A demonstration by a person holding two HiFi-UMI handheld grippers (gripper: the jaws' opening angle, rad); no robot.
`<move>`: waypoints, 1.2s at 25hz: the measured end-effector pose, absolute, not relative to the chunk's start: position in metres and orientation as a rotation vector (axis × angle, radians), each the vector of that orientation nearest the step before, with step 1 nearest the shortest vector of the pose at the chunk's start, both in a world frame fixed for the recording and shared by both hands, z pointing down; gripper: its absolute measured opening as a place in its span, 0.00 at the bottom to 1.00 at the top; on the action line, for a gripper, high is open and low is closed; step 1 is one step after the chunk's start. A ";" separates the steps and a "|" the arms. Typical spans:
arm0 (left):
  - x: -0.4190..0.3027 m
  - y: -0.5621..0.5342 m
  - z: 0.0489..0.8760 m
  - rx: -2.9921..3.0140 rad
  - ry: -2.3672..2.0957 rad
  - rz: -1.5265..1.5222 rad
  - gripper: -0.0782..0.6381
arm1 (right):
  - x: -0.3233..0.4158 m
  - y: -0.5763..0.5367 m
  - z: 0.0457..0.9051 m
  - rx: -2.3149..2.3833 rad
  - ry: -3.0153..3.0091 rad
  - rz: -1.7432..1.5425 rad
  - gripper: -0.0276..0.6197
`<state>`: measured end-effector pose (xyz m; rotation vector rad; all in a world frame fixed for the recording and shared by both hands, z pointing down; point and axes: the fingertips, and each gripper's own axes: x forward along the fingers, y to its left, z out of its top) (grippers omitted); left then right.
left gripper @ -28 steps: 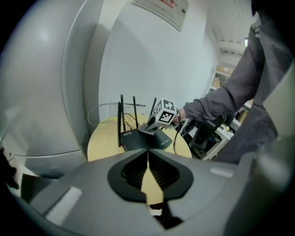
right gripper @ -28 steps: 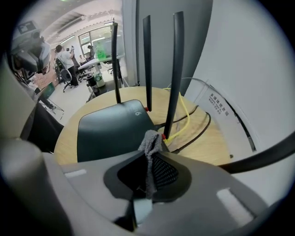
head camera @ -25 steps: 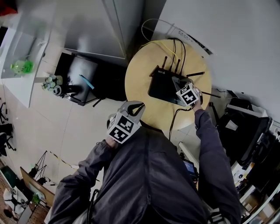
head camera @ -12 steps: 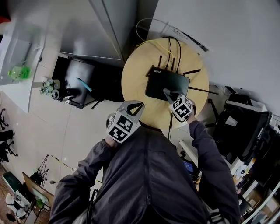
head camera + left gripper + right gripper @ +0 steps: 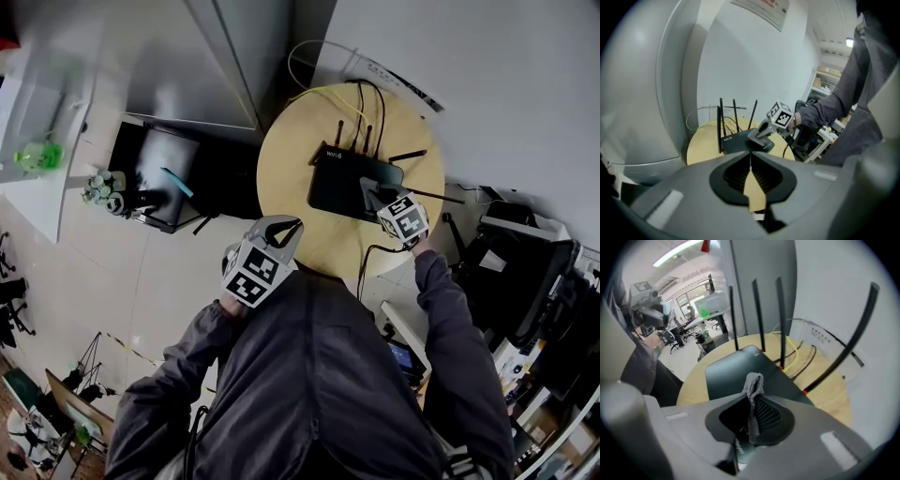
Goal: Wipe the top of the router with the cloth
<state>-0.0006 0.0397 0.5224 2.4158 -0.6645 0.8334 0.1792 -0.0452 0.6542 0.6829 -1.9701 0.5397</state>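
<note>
router (image 5: 347,178) marked "wifi6"; right tongs (image 5: 367,189) pinch grey cloth (image 5: 753,384) on it.

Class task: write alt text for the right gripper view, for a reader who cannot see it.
The right hand-held gripper is shut on a grey cloth, whose tip sticks out over the flat top of a black router. The router stands on a round wooden table, four antennas raised, with cables behind it near a white wall.
</note>
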 end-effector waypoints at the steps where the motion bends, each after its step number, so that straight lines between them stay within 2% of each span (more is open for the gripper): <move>1: -0.001 0.040 0.523 2.412 -0.668 0.830 0.11 | 0.190 -0.057 0.653 0.715 -1.953 0.534 0.08; 6: -0.003 0.041 0.521 2.402 -0.676 0.823 0.11 | 0.226 -0.097 0.659 0.790 -1.871 0.486 0.08; 14: -0.007 0.042 0.521 2.398 -0.685 0.833 0.11 | 0.224 -0.098 0.672 0.710 -1.824 0.389 0.08; 30: -0.001 0.043 0.518 2.437 -0.642 0.842 0.11 | 0.186 0.005 0.669 0.647 -1.902 0.414 0.08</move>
